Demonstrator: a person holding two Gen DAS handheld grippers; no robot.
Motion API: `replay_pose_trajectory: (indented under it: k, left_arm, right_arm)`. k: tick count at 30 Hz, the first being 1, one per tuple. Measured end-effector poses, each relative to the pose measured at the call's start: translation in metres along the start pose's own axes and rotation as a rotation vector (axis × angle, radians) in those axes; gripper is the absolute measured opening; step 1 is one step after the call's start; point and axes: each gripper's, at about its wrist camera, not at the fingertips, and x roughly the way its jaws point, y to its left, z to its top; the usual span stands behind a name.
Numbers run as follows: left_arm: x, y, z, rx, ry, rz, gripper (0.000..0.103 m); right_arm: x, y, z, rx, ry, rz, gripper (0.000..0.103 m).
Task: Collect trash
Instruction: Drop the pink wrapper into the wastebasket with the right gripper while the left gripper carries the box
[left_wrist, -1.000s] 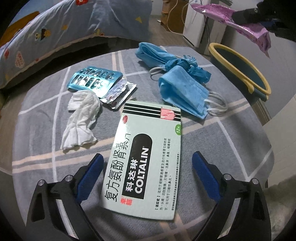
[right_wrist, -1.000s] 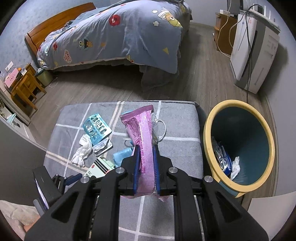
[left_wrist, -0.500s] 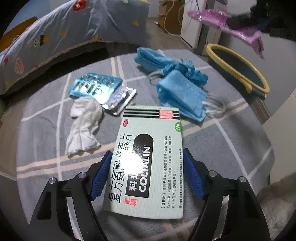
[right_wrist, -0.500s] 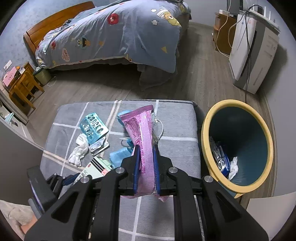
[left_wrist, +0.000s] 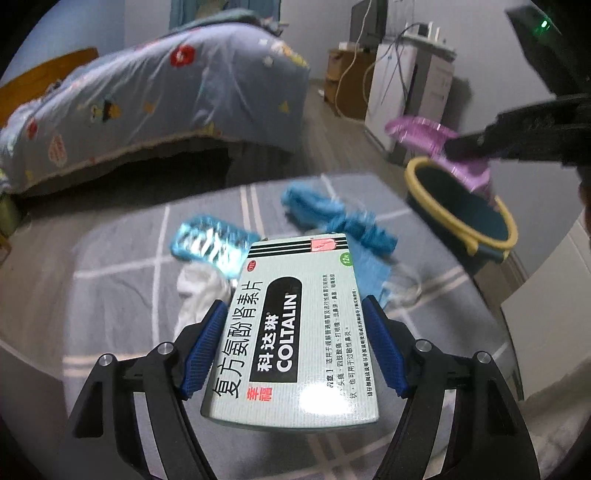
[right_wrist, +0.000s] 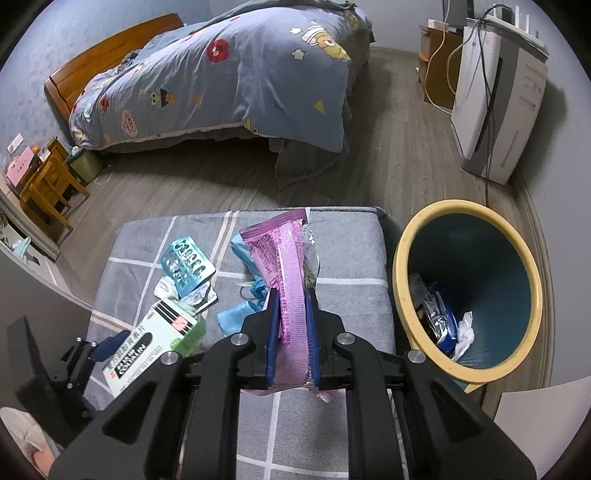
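On my far left, a blue blister pack (right_wrist: 186, 264) lies on the grey checked cushion (right_wrist: 332, 258), with a crumpled white tissue (right_wrist: 165, 287) just beside it. My left gripper (left_wrist: 295, 345) has its blue pads pressed on the two long sides of the pale green medicine box (left_wrist: 295, 325), and the box is off the cushion, tilted up toward me, its far end hiding part of the blister pack and tissue in the left wrist view. Blue face masks (left_wrist: 332, 218) lie in a heap on the cushion behind the box. Further right, my right gripper (right_wrist: 291, 332) is clamped tight on a pink wrapper (right_wrist: 284, 266), which stands up between the pads and hangs out below them, above the cushion. At the far right, the yellow-rimmed bin (right_wrist: 400, 258) stands on the wooden floor just beside the cushion's edge, with some wrappers and a white tissue already at its bottom.
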Motion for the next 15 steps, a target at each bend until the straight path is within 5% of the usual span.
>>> replay_pose_trajectory:
  k: [15]
  left_arm:
    - [-0.019,-0.030,0.039,0.069,-0.093,-0.005,0.075]
  right_arm:
    - [-0.019,-0.048,0.014,0.085,-0.044,-0.013,0.013]
